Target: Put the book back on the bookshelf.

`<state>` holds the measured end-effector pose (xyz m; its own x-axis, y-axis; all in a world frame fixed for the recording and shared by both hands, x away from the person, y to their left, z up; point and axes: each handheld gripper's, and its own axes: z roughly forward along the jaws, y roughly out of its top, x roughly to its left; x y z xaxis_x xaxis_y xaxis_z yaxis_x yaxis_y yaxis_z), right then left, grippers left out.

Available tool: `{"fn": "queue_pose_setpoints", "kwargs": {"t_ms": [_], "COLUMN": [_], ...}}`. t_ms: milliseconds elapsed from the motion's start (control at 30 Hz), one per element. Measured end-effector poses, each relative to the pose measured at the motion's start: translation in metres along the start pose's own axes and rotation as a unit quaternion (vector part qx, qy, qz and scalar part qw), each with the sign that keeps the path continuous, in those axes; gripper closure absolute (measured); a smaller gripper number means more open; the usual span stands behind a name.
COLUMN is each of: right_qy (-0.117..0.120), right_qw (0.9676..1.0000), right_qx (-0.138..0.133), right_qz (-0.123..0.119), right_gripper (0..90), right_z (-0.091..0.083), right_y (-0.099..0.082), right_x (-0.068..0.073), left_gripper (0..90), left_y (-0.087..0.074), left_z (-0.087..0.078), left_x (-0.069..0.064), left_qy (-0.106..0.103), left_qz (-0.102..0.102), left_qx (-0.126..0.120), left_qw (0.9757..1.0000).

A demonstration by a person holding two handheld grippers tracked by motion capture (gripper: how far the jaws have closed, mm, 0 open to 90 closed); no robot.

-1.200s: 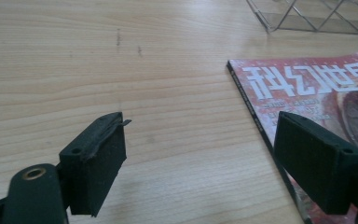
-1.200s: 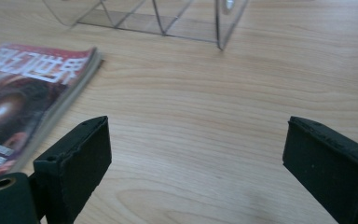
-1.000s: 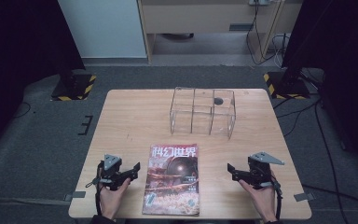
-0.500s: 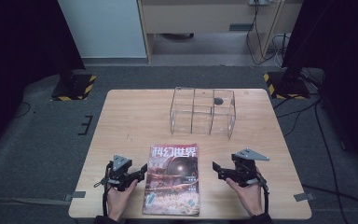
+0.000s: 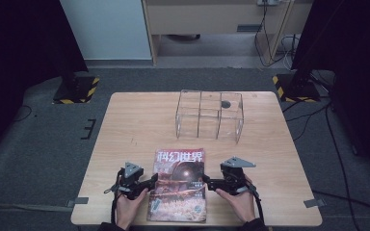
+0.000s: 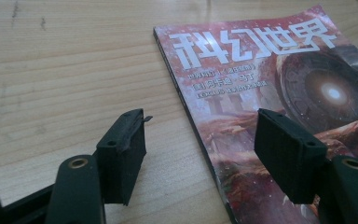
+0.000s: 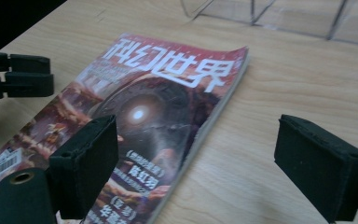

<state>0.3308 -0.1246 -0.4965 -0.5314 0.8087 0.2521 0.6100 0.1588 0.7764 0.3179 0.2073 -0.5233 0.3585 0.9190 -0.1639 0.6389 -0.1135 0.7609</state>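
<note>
Red glossy sci-fi magazine (image 5: 179, 185) flat on wooden tabletop (image 5: 139, 125). My left tool (image 5: 150, 182), at its 9 o'clock edge, and right tool (image 5: 208, 183), at 3 o'clock, both gape, jaws just narrowing, straddling the edges without pressing.

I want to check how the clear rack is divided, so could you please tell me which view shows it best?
The high view: the whole clear rack stands there at the table's far side, with its dividers and compartments visible. The right gripper view catches just its lower edge at the top of the frame, beyond the magazine.
</note>
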Motion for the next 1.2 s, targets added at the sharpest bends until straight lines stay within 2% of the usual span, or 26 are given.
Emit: {"fn": "queue_pose_setpoints", "kwargs": {"t_ms": [167, 400, 600, 767, 867, 967, 1067, 1200], "right_qy": [0.005, 0.016, 0.032, 0.046, 0.044, 0.047, 0.053, 0.053], "right_qw": [0.9998, 0.9993, 0.9983, 0.9976, 0.9979, 0.9976, 0.9969, 0.9967], "right_qx": [0.019, 0.035, 0.046, 0.043, 0.042, 0.035, 0.028, 0.024], "right_qz": [-0.005, -0.001, 0.018, 0.028, 0.025, 0.039, 0.052, 0.056], "right_gripper": [15.7, 16.6, 17.5, 18.6, 18.8, 19.1, 19.1, 19.2], "right_z": [0.013, 0.024, 0.032, 0.035, 0.035, 0.035, 0.035, 0.035], "right_y": [-0.009, -0.020, -0.026, -0.029, -0.030, -0.030, -0.031, -0.031], "right_x": [0.011, 0.016, 0.021, 0.024, 0.025, 0.025, 0.023, 0.022], "left_gripper": [34.2, 34.8, 35.5, 35.8, 36.1, 37.3, 39.0, 40.0], "left_y": [-0.002, -0.004, -0.006, -0.007, -0.007, -0.008, -0.009, -0.010], "left_z": [0.003, 0.005, 0.007, 0.007, 0.007, 0.008, 0.008, 0.008], "left_x": [-0.003, -0.006, -0.010, -0.015, -0.016, -0.018, -0.019, -0.019], "left_qy": [-0.009, -0.012, -0.016, -0.017, -0.019, -0.027, -0.033, -0.032], "left_qz": [0.001, 0.004, 0.006, 0.012, 0.013, 0.015, 0.009, 0.006], "left_qx": [0.011, 0.015, 0.021, 0.021, 0.020, 0.020, 0.016, 0.012], "left_qw": [0.9999, 0.9998, 0.9996, 0.9996, 0.9995, 0.9993, 0.9993, 0.9994]}}
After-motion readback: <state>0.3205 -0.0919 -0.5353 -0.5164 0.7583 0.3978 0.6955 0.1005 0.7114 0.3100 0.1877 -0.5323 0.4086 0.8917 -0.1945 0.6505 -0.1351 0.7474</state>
